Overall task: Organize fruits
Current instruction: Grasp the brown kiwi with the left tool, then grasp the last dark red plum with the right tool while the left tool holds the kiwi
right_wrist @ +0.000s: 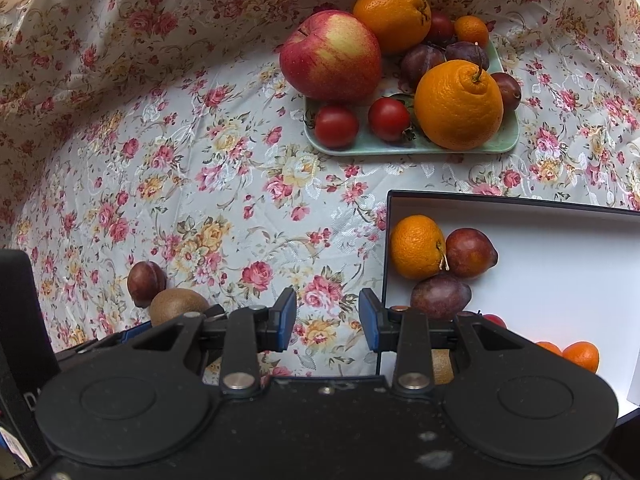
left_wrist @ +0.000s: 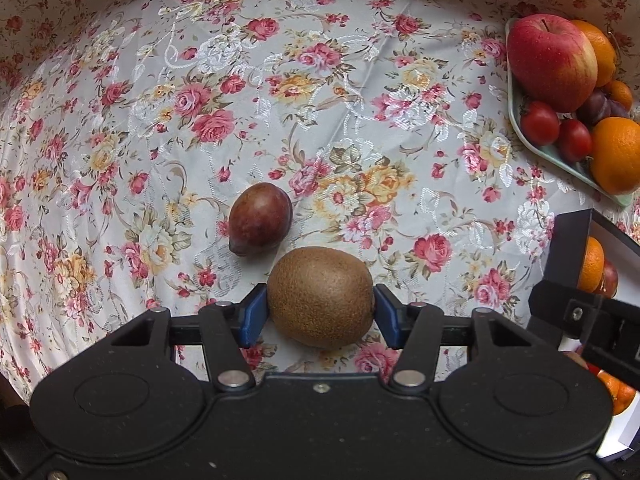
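Observation:
A brown kiwi [left_wrist: 320, 296] lies on the flowered tablecloth, and the blue pads of my left gripper [left_wrist: 321, 305] touch both its sides, shut on it. A dark red plum [left_wrist: 260, 220] sits just beyond it, slightly left. The right wrist view shows the same kiwi [right_wrist: 176, 304] and plum [right_wrist: 146, 282] at lower left. My right gripper [right_wrist: 327, 320] stands open over bare cloth, just left of a dark box [right_wrist: 520, 204] with a white inside. That box holds a mandarin [right_wrist: 416, 246], plums and other fruit, partly hidden behind the gripper.
A pale green tray [right_wrist: 400, 148] at the back carries an apple [right_wrist: 330, 54], two oranges, tomatoes and plums. It appears at the far right of the left wrist view as the tray [left_wrist: 560, 160]. The cloth rises in folds behind and to the left.

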